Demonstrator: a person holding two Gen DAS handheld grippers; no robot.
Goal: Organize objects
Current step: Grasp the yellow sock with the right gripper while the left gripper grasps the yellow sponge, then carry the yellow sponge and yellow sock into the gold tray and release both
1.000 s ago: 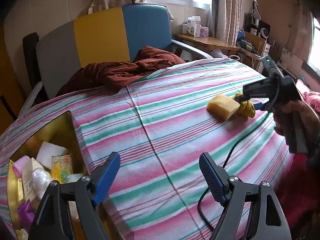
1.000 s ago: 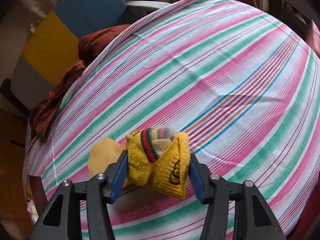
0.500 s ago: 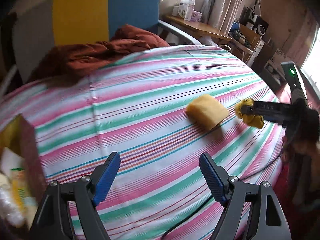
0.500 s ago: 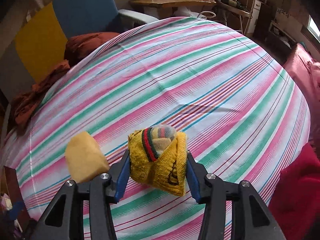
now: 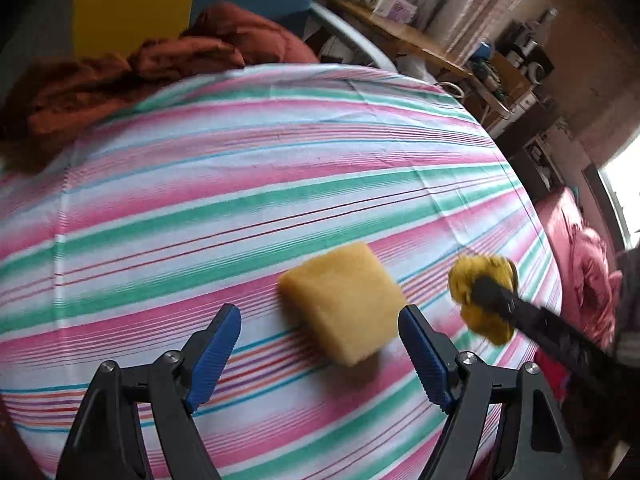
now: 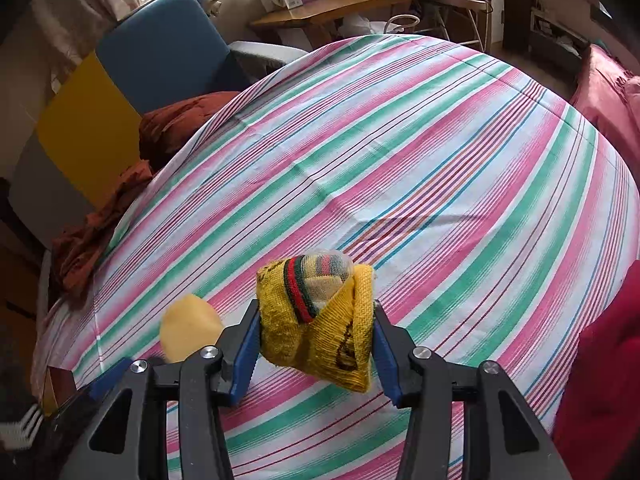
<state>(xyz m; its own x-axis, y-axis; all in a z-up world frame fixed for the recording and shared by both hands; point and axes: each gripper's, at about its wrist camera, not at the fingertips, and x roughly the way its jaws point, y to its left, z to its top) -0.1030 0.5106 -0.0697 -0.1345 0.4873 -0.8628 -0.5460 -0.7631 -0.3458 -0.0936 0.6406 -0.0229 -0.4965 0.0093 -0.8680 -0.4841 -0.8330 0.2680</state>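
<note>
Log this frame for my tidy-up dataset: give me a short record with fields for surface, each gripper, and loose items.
surface: pink, green and white striped bedsheet
left gripper: open, empty, blue pads either side of the sponge without touching it
right gripper: shut on rolled yellow knit sock with red-green band, held above the sheet
loose item: yellow rectangular foam sponge, lying on the sheet
background: crumpled rust-red blanket at far edge of bed
</note>
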